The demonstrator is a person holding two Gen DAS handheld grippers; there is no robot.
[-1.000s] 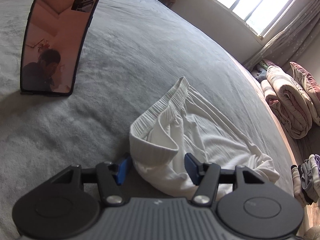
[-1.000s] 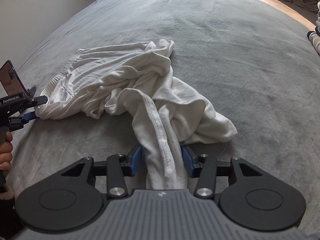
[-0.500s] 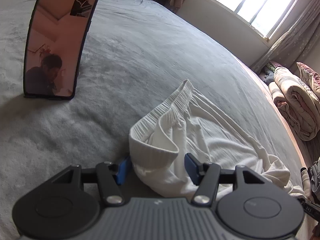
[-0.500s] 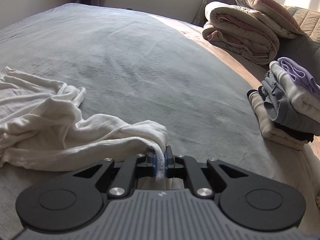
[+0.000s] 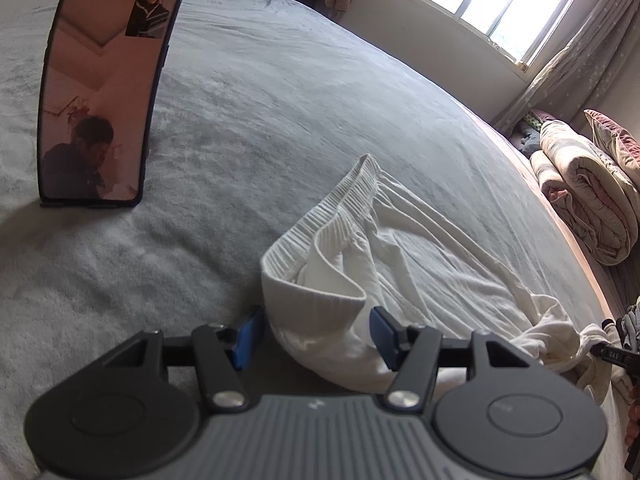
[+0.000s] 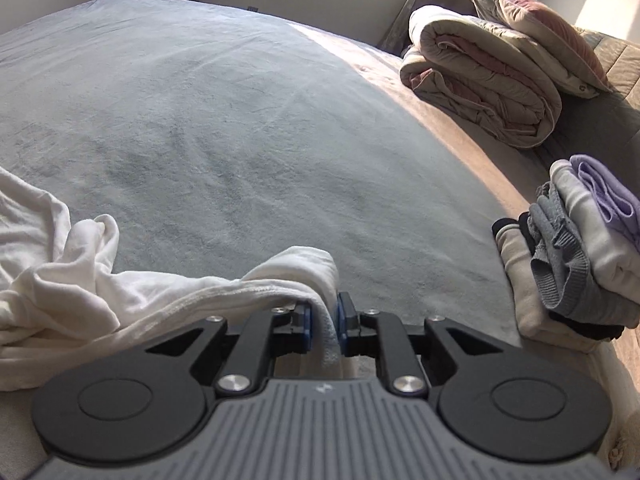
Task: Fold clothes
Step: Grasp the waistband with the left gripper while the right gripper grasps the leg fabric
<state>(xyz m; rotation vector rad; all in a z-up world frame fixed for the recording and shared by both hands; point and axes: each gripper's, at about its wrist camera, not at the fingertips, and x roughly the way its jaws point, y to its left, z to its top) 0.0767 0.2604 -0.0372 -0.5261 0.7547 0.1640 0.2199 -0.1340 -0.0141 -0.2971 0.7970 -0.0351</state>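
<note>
White trousers (image 5: 400, 256) lie stretched across the grey bed, ribbed waistband toward my left gripper. My left gripper (image 5: 316, 332) is open, its blue pads on either side of the folded waistband end without pinching it. In the right wrist view my right gripper (image 6: 323, 320) is shut on the leg end of the white trousers (image 6: 120, 296), which trail off to the left. The tip of the right gripper also shows at the far right of the left wrist view (image 5: 612, 356).
A phone (image 5: 104, 92) stands upright on the bed at the left. A rolled quilt and pillow (image 6: 492, 76) lie at the bed's far right. A stack of folded clothes (image 6: 576, 248) sits close to the right of my right gripper.
My right gripper closed on the trouser leg and pulled it to the right, stretching the trousers out. My left gripper stayed open around the waistband.
</note>
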